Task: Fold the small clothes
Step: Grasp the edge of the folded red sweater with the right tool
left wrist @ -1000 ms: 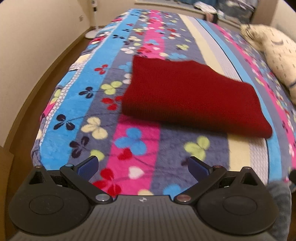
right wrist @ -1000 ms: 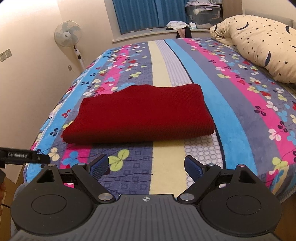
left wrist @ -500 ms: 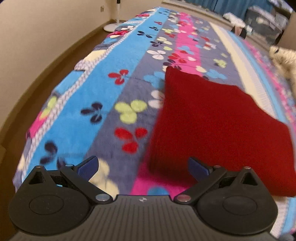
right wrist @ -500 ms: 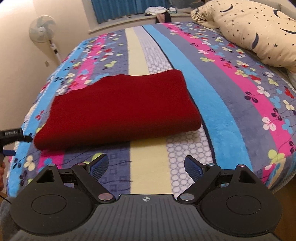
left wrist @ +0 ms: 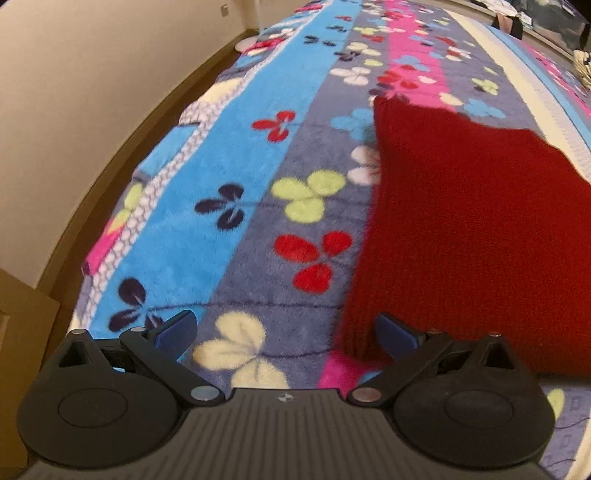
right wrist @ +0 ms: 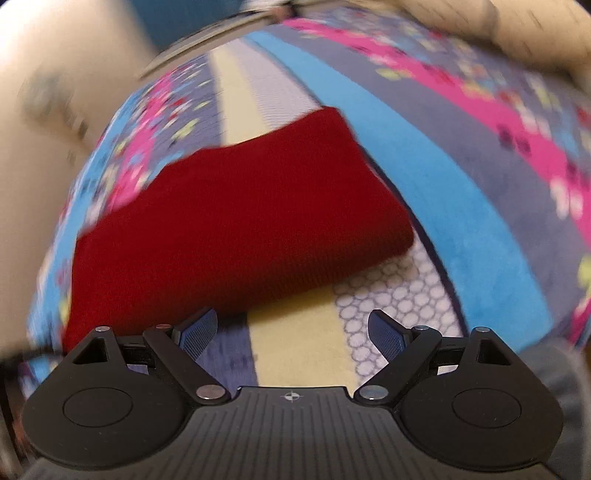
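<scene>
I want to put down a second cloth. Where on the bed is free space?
Free: the blanket left of the red cloth, up to the bed edge, and the blue and pink stripes on its right. The pillow crowds the far right corner.

Two low, close wrist views look forward along a flower-patterned striped fleece bedspread [left wrist: 229,177], the left from the bed's near left corner beside a beige wall [left wrist: 74,74], both sharing a folded dark red knitted garment [left wrist: 472,229] [right wrist: 240,221].
</scene>
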A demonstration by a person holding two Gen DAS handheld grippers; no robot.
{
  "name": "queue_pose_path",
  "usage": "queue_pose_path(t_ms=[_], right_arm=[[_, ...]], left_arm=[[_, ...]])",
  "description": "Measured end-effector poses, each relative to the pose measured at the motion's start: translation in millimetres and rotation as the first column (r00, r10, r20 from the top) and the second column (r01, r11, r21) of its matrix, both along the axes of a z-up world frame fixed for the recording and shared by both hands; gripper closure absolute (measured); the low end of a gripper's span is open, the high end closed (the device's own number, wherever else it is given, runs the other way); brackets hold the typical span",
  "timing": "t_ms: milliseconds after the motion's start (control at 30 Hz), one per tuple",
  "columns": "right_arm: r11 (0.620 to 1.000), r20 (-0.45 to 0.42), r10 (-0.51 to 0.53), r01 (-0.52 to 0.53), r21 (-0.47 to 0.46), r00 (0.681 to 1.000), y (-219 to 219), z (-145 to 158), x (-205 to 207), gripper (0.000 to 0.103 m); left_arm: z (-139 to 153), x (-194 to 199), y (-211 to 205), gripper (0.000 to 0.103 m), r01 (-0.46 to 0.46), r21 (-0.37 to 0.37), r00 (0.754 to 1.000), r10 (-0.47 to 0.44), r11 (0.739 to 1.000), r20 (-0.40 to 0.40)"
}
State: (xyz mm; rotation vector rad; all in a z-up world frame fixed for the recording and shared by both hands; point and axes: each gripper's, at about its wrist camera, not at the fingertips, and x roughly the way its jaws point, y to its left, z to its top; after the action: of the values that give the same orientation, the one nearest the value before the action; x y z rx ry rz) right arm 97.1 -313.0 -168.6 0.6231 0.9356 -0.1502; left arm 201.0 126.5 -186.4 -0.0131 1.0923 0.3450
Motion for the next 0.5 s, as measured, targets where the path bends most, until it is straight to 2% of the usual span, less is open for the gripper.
queue_pose_path(t_ms=[100, 200, 333, 400, 433, 467, 500], right_arm=[[0.975, -0.002, -0.155, 0.154, 0.16, 0.988, -32, -26, 8, 0.013], [0.927, -0.005, -0.248, 0.238, 0.289, 0.969, -55, -52, 20, 0.014], [0.848, -0.012, -0.328, 0.299, 0.438, 0.945, -75, -88, 37, 0.015], [0.815, -0.033, -0.353, 0.325, 0.479, 0.935, -80, -107, 45, 0.03], [0.809, -0.052, -0.354, 0.333, 0.484, 0.934, -81, -116, 48, 0.061], [0.806, -0.053, -0.352, 0.331, 0.491, 0.935, -81, -120, 50, 0.072], [0.807, -0.04, -0.356, 0.329, 0.491, 0.933, -79, -120, 49, 0.073]], left_arm=[[16, -1, -11, 0.0, 0.011, -0.027, 0.999, -0.01, 1.0, 0.032], [24, 0, -19, 0.0, 0.021, -0.039, 0.999, -0.019, 0.999, 0.045], [20, 3, -19, 0.0, -0.007, -0.058, 1.0, 0.008, 0.998, 0.013], [18, 5, -20, 0.0, -0.024, -0.079, 1.0, 0.025, 0.997, 0.003], [18, 6, -23, 0.0, -0.025, -0.089, 1.0, 0.025, 0.996, 0.001], [18, 7, -27, 0.0, -0.02, -0.095, 1.0, 0.02, 0.995, 0.002], [20, 9, -34, 0.0, -0.003, -0.1, 1.0, 0.004, 0.995, 0.006]])
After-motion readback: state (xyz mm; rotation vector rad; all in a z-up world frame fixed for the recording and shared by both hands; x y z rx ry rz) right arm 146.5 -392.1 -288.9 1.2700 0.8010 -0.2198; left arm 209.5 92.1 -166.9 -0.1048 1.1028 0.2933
